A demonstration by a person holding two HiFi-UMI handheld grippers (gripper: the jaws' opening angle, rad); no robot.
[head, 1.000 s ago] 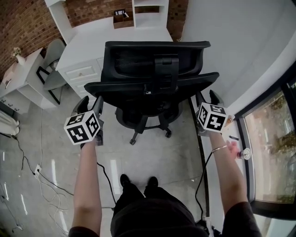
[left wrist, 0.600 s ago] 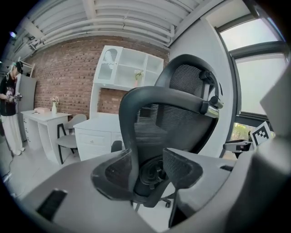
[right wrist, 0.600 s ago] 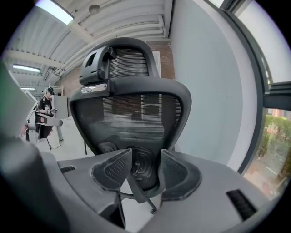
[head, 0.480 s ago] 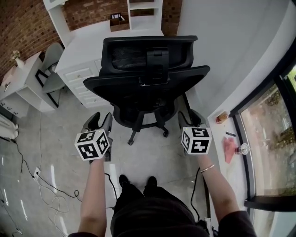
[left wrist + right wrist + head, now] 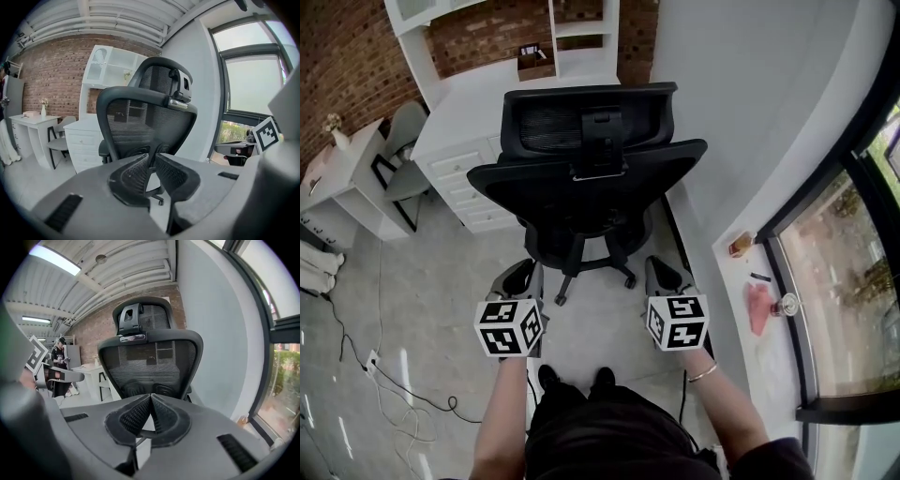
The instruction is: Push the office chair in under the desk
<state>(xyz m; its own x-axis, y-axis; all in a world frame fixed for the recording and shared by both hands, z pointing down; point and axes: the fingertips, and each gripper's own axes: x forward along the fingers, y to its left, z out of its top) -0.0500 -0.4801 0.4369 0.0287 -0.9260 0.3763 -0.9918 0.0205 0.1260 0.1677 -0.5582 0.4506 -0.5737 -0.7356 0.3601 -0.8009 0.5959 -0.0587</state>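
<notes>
The black mesh office chair [image 5: 586, 178] stands with its back to me, its seat in front of the white desk [image 5: 473, 103] by the brick wall. Both grippers hang behind the chair, apart from it and touching nothing. My left gripper [image 5: 521, 277] is low on the left, its jaws closing to a narrow gap with nothing between them. My right gripper [image 5: 662, 274] is low on the right, with its jaws shut and empty. The left gripper [image 5: 152, 157] points at the chair's backrest [image 5: 145, 122]. Past the right gripper [image 5: 151, 397], the backrest [image 5: 150, 357] fills the view.
A grey chair [image 5: 403, 141] and a small white table [image 5: 342, 159] stand at the left. Cables [image 5: 384, 375] trail over the floor at lower left. The white wall and a window sill [image 5: 759, 305] with small items run along the right. My feet [image 5: 572, 375] are just behind the chair.
Both grippers have drawn back from the chair's sides toward my body and lowered. Their jaws have closed from wide open. The chair now sits farther from the grippers.
</notes>
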